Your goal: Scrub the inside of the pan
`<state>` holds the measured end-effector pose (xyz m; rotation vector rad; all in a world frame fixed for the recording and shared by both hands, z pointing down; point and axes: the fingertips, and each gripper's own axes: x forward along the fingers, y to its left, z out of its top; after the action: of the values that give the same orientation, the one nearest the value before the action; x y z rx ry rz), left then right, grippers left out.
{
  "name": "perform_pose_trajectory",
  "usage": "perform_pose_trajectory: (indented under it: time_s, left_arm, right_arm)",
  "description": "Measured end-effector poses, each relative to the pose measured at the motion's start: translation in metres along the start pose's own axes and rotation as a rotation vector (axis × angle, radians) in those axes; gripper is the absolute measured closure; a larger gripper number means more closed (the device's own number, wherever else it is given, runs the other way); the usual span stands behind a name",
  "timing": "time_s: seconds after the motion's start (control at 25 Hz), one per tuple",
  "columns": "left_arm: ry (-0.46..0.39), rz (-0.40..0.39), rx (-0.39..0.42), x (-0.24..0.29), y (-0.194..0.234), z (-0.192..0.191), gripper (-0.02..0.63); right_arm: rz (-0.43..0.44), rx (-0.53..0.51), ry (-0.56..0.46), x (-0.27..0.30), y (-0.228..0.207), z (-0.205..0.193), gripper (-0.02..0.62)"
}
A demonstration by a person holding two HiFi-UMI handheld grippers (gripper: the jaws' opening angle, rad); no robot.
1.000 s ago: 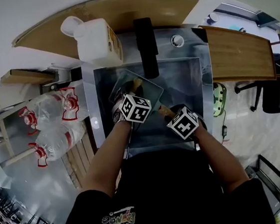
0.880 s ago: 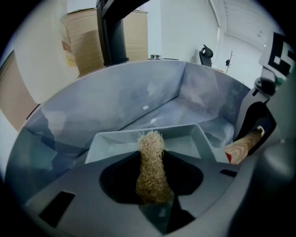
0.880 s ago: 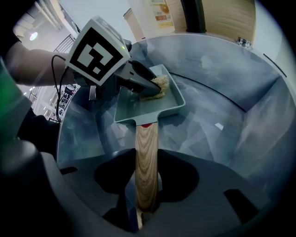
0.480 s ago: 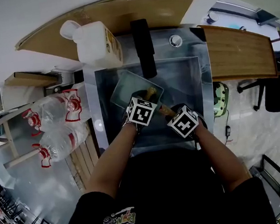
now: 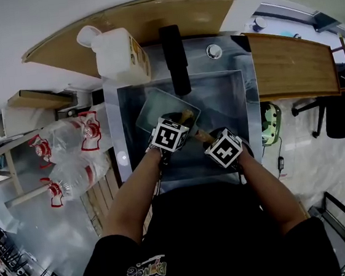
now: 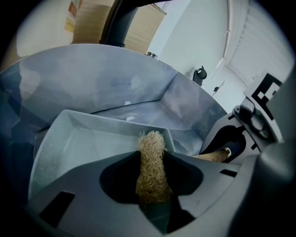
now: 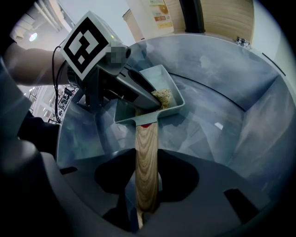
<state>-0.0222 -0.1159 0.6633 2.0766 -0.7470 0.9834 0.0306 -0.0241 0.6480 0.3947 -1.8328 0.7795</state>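
Note:
A pale grey-green rectangular pan (image 5: 157, 109) (image 6: 78, 148) (image 7: 159, 85) lies tilted inside the steel sink (image 5: 231, 106). Its wooden handle (image 7: 147, 162) (image 5: 202, 136) runs between the jaws of my right gripper (image 7: 147, 203) (image 5: 224, 149), which is shut on it. My left gripper (image 6: 150, 178) (image 5: 169, 134) is shut on a tan fibrous scrubber (image 6: 151, 162) (image 7: 162, 96). The scrubber's tip sits at the pan's near-right corner, close to the handle end. In the right gripper view the left gripper reaches into the pan from the left.
A dark faucet (image 5: 174, 50) hangs over the sink's back. A white jug (image 5: 119, 50) stands at the back left, clear water bottles (image 5: 69, 152) lie left of the sink, and a wooden counter (image 5: 291, 65) is to the right.
My left gripper has slid right across the pan with the scrubber, toward the handle end, and turned. The right gripper has stayed put on the handle.

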Motion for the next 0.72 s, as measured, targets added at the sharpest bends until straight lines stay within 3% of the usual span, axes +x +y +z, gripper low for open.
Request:
perform_pose_trajectory:
  time_s: [0.24, 0.36, 0.44, 0.6, 0.72]
  left_arm:
    - [-0.075, -0.038, -0.049, -0.019, -0.006, 0.012, 0.462]
    - [-0.137, -0.008, -0.013, -0.034, -0.002, 0.027, 0.462]
    - [-0.165, 0.07, 0.023, -0.044, 0.011, 0.036, 0.462]
    - [-0.208, 0.317, 0.064, -0.063, 0.055, 0.048, 0.462]
    - [-0.198, 0.452, 0.09, -0.069, 0.08, 0.049, 0.462]
  right_arm:
    - [0.0, -0.008, 0.006, 0.0, 0.001, 0.0, 0.443]
    - [-0.002, -0.013, 0.009, 0.0, 0.001, 0.0, 0.443]
    - [0.002, -0.011, 0.007, -0.001, 0.002, 0.0, 0.443]
    - [0.007, -0.007, 0.002, -0.001, 0.002, 0.0, 0.443]
    - [0.009, -0.002, -0.001, -0.001, 0.002, 0.0, 0.443]
